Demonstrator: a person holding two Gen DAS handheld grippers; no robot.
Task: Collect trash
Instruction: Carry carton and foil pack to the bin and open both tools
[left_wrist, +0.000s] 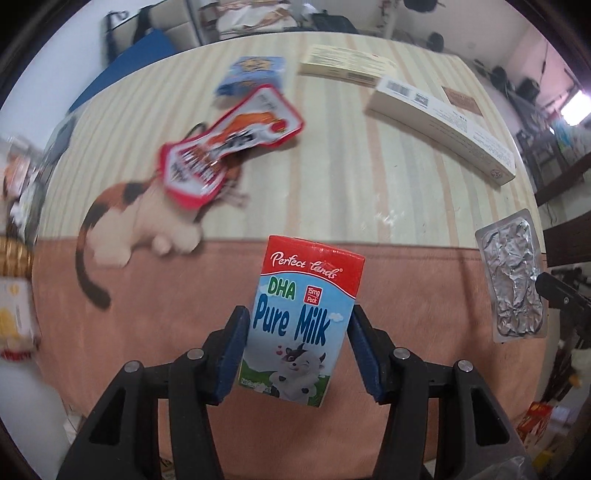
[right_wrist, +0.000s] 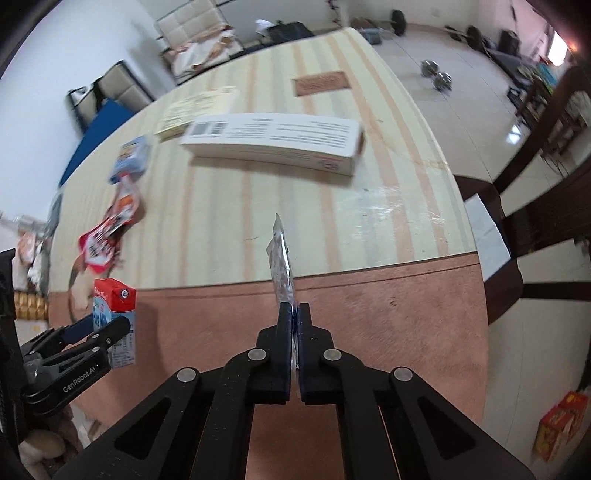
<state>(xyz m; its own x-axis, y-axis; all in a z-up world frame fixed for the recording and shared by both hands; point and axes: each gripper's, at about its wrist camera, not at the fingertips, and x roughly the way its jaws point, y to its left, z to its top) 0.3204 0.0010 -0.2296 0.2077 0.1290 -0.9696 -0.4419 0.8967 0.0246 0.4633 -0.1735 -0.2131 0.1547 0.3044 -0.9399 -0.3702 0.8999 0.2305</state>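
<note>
While each tongs grips one item, milk carton (left_wrist: 299, 325), foil tray (left_wrist: 515, 280).

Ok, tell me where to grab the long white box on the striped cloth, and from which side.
Take the long white box across its narrow width, near the middle, coming down from above. It lies flat, long and thin, so the tongs can span only its short dimension. Both tongs are full now: the left tongs hold the milk carton, the right tongs a foil blister pack.
</note>
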